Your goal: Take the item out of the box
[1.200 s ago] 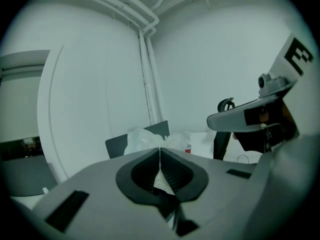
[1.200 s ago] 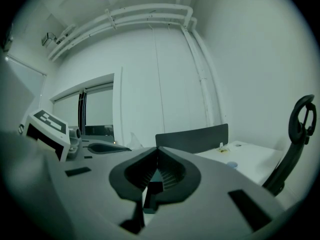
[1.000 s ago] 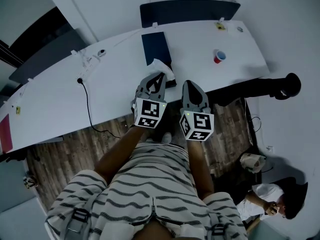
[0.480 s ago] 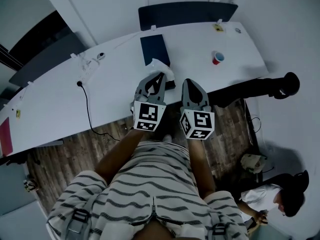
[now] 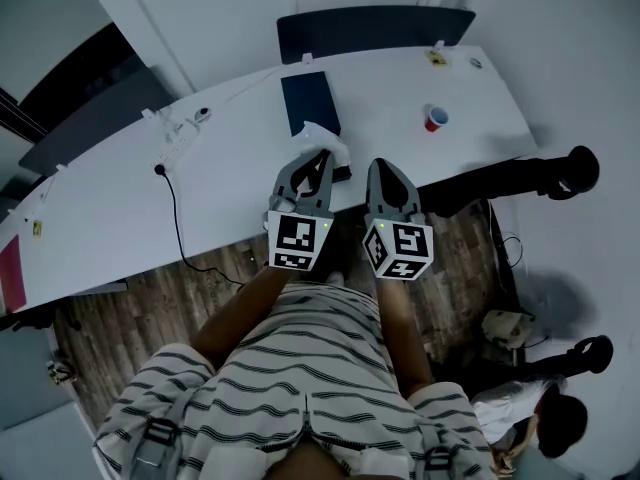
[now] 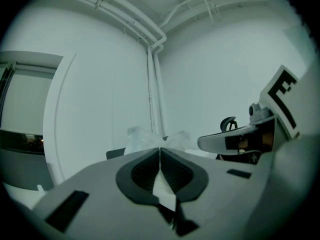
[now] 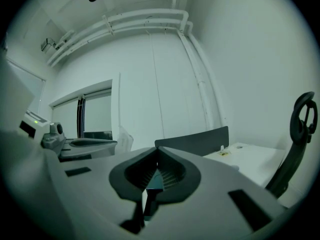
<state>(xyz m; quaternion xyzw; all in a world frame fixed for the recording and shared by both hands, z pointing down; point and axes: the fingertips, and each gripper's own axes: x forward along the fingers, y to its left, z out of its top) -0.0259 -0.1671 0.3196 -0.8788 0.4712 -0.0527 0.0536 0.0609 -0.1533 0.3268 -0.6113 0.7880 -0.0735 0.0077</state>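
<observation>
Two handheld grippers sit side by side on the near side of a flat dark blue box (image 5: pixel 309 100), above the front edge of a white table (image 5: pixel 120 198). The left gripper (image 5: pixel 322 155) has its jaws pressed together on a fold of a crinkly white plastic-wrapped item (image 5: pixel 322 135), which bunches just past their tips at the box's near end. The right gripper (image 5: pixel 384 166), off to the box's right and farther from the item, has its jaws together with nothing clearly held. The box's long side runs away from the person, so drawing the item toward the body should clear it. A red cup (image 5: pixel 436 118) stands well right of the box.
</observation>
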